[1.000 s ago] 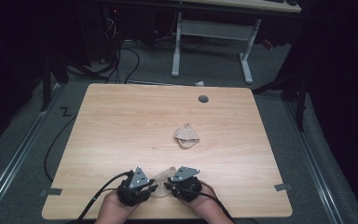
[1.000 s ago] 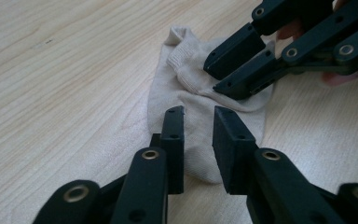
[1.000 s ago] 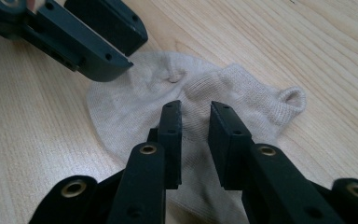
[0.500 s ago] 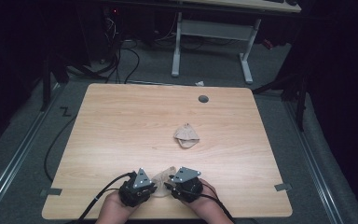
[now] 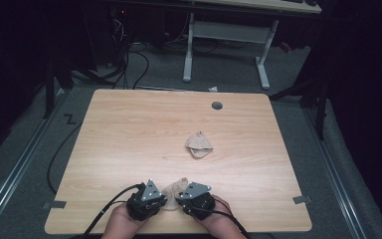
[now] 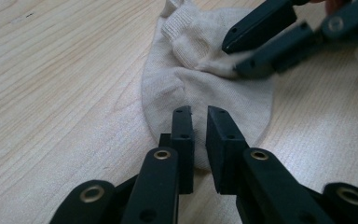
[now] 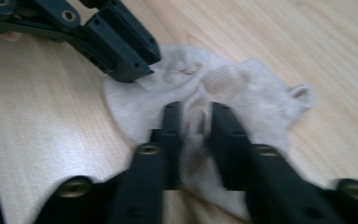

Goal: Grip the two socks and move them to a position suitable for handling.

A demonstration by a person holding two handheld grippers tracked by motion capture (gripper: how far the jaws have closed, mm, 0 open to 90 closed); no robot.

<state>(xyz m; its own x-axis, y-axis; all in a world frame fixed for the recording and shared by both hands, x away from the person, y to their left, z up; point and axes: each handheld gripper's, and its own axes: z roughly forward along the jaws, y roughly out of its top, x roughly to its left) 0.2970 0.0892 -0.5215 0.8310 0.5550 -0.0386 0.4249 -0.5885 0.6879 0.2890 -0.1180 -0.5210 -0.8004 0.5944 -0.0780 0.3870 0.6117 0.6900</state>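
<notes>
Where the table's (image 5: pixel 129 129) near edge meets my hands, I see the left gripper (image 6: pixel 199 122) first: jaws nearly together, a narrow gap showing, tips over the near edge of a beige sock (image 6: pixel 200 88); whether they pinch cloth I cannot tell. Between the two grippers that sock lies flat, near the front edge. Right gripper (image 7: pixel 193 116): jaws close on a bunched ridge of the sock, cloth between them. Farther right, mid-table, a second sock (image 5: pixel 199 145) lies well apart. No readable writing or labels anywhere.
</notes>
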